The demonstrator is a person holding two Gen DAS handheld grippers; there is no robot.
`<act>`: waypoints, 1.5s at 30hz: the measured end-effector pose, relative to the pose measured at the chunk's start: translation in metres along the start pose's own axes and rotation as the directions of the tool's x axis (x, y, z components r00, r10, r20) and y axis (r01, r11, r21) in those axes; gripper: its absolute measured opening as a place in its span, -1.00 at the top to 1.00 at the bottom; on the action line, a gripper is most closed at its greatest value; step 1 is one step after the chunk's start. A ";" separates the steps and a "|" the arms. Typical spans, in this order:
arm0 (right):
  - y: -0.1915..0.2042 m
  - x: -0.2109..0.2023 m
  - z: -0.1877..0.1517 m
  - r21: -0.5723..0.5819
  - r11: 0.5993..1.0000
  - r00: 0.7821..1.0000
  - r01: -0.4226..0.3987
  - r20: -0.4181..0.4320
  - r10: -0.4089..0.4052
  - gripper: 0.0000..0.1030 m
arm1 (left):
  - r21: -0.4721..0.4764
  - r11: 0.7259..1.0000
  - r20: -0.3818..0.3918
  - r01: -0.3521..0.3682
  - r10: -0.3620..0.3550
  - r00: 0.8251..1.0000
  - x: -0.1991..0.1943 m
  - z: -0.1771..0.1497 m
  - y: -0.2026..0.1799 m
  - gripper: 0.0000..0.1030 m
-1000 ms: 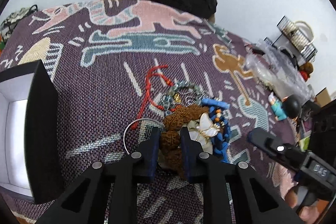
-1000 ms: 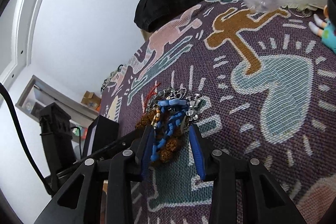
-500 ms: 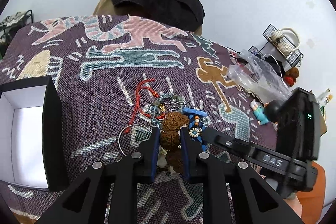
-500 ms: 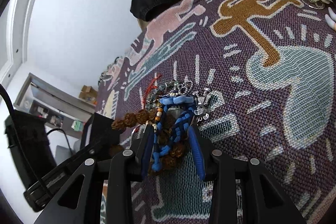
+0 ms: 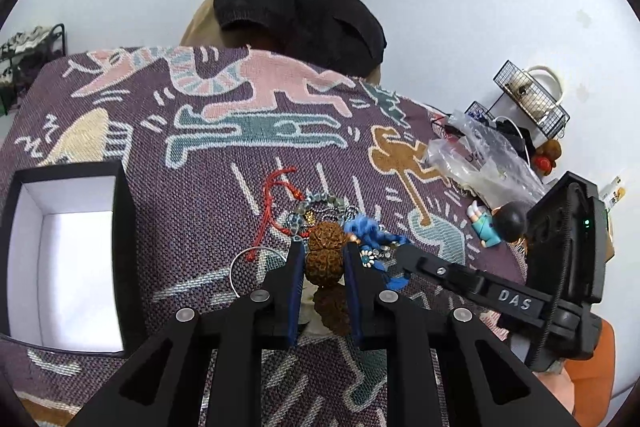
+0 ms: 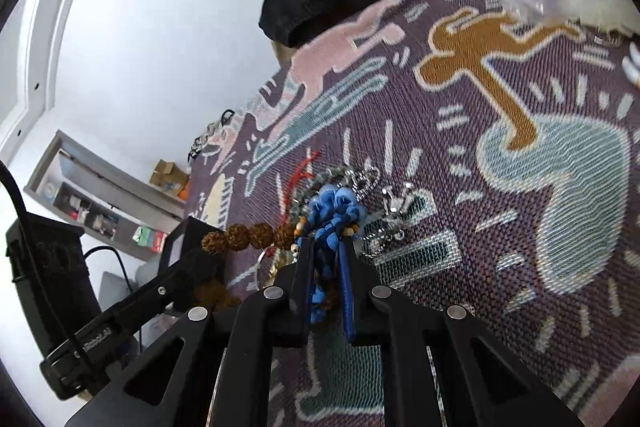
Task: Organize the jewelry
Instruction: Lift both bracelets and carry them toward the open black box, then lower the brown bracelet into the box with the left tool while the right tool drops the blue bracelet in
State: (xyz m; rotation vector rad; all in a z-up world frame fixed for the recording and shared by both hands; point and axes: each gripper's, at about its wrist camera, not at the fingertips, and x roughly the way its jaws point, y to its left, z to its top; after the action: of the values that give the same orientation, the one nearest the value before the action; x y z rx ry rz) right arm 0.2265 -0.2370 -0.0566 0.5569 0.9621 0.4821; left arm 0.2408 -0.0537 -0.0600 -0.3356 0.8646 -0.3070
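A pile of jewelry lies mid-cloth: a red cord [image 5: 272, 195], a grey-green bead bracelet [image 5: 320, 201], a thin silver hoop [image 5: 240, 267] and a silver chain [image 6: 394, 211]. My left gripper [image 5: 322, 247] is shut on a strand of big brown seed beads [image 5: 325, 263], held a little above the pile; the strand [image 6: 240, 237] stretches left in the right wrist view. My right gripper [image 6: 326, 245] is closing its jaws, and the pads press on a blue bead bracelet [image 6: 334, 205] at the pile's right side. The two grippers sit close together, the right one [image 5: 404, 253] beside the left.
An open black box [image 5: 126, 247] with a white inside stands at the left on the patterned purple cloth [image 5: 200, 187]. A crumpled plastic bag [image 5: 480, 159], a small figurine [image 5: 492, 223] and a wire basket [image 5: 528, 99] are at the right. Black fabric [image 5: 296, 11] lies at the far edge.
My left gripper has risen, drawing the brown beads up out of the pile. The right gripper's jaws have closed onto the blue bracelet that lay between them.
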 end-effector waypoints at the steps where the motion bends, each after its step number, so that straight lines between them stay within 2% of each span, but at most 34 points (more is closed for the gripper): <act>1: 0.002 -0.004 0.001 -0.003 1.000 1.000 0.000 0.006 0.000 0.74 | 0.003 1.000 0.005 -0.002 0.002 1.000 -0.003 0.000 0.000 0.60; 10: 0.025 -0.033 0.004 -0.048 0.999 0.998 -0.019 0.054 0.022 0.75 | 0.012 1.000 0.076 0.000 -0.001 0.997 -0.039 0.011 -0.003 0.61; 22: 0.062 -0.046 0.003 -0.115 0.992 0.995 -0.054 0.073 0.062 0.75 | 0.011 1.000 0.162 -0.019 0.017 0.987 -0.087 0.029 0.008 0.60; 38: 0.100 -0.027 -0.005 -0.171 0.981 0.995 -0.090 0.037 0.097 0.75 | -0.048 0.990 0.217 -0.136 0.143 0.966 -0.123 0.034 0.069 0.60; 45: 0.114 -0.010 -0.010 -0.186 0.978 0.995 -0.093 0.009 0.097 0.75 | -0.090 0.980 0.194 -0.178 0.192 0.962 -0.115 0.028 0.095 0.60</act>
State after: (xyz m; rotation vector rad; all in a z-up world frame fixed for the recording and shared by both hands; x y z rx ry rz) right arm 0.1971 -0.1543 0.0176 0.4396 0.8659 0.6444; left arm 0.2043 0.0826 -0.0030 -0.3432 0.7012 -0.0663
